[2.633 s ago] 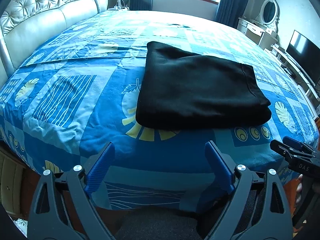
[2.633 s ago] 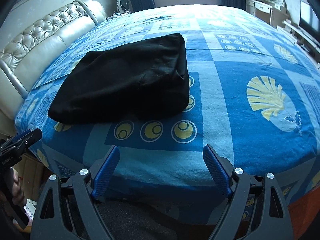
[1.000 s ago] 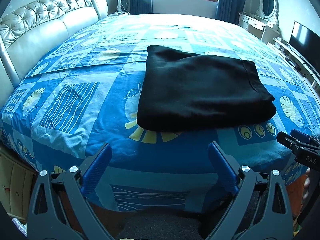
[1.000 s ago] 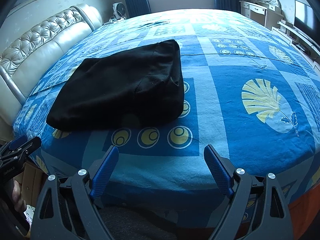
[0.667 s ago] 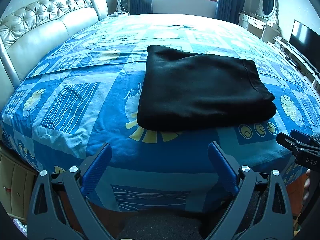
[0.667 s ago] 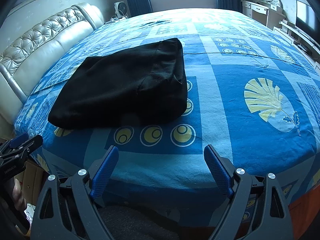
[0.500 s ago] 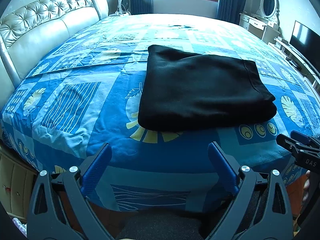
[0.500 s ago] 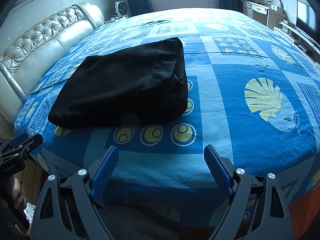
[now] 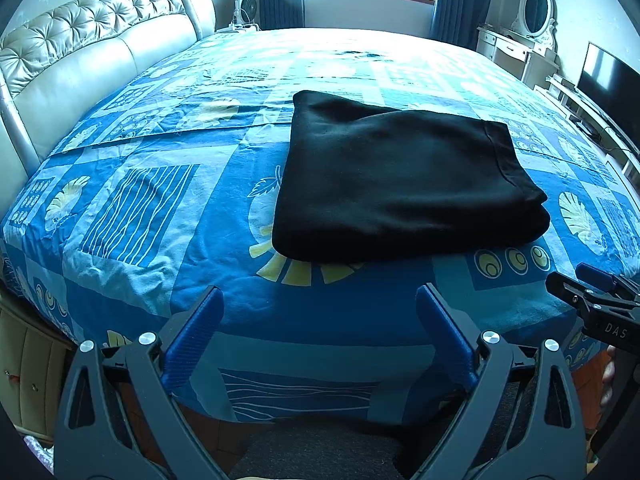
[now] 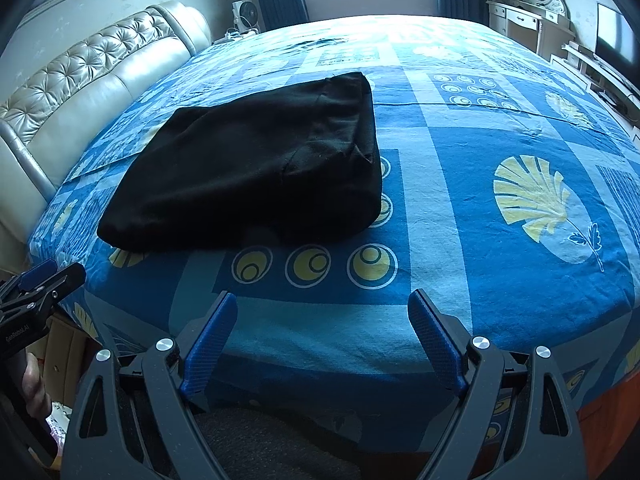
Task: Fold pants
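The black pants lie folded into a flat rectangle on the blue patterned bedspread. They also show in the right wrist view, left of centre. My left gripper is open and empty, held off the near edge of the bed, apart from the pants. My right gripper is open and empty, also at the near edge. Each gripper shows at the edge of the other's view: the right one and the left one.
A padded cream headboard runs along the left side. A white dresser with an oval mirror and a TV stand at the right. A small fan sits by the window. A wooden cabinet is below the bed's near left corner.
Both grippers have drifted slightly, so the views shift a little. The pants have not moved, and both grippers stay open.
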Demonstrator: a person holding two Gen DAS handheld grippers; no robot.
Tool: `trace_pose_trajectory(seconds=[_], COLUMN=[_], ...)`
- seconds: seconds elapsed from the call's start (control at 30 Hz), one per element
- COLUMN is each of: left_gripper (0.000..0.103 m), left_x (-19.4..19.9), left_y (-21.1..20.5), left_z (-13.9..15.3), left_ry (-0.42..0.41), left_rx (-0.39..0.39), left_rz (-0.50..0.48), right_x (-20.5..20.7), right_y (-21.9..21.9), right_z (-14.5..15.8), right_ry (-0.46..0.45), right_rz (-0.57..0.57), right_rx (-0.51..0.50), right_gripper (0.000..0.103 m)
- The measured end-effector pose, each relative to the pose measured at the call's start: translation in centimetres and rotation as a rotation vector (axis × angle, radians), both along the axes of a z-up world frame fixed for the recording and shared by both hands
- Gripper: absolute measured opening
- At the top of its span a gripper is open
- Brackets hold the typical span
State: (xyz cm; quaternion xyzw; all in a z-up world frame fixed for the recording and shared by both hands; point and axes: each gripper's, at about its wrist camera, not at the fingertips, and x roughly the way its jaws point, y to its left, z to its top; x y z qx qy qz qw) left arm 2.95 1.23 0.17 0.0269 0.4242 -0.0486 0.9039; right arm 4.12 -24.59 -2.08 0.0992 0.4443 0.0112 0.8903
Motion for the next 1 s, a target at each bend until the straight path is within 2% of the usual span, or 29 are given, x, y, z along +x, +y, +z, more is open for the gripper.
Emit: trace_pose_trajectory(seconds=[0.9, 1.0], left_gripper=[0.097, 0.101], left_x=[-0.7, -0.6], left_y=[-0.9, -0.9], left_z=[0.4, 1.0], left_ry=[-0.016, -0.034], left_rx=[-0.003, 0.003], left_rz=[-0.031, -0.016], right_x=[-0.1, -0.1], right_y=[0.5, 0.4], right_z=[-0.1, -0.1], right_ry=[0.005, 0.003], right_rz=[0.014, 0.011], right_rx=[0.000, 0.004], right_gripper=[0.086, 0.086])
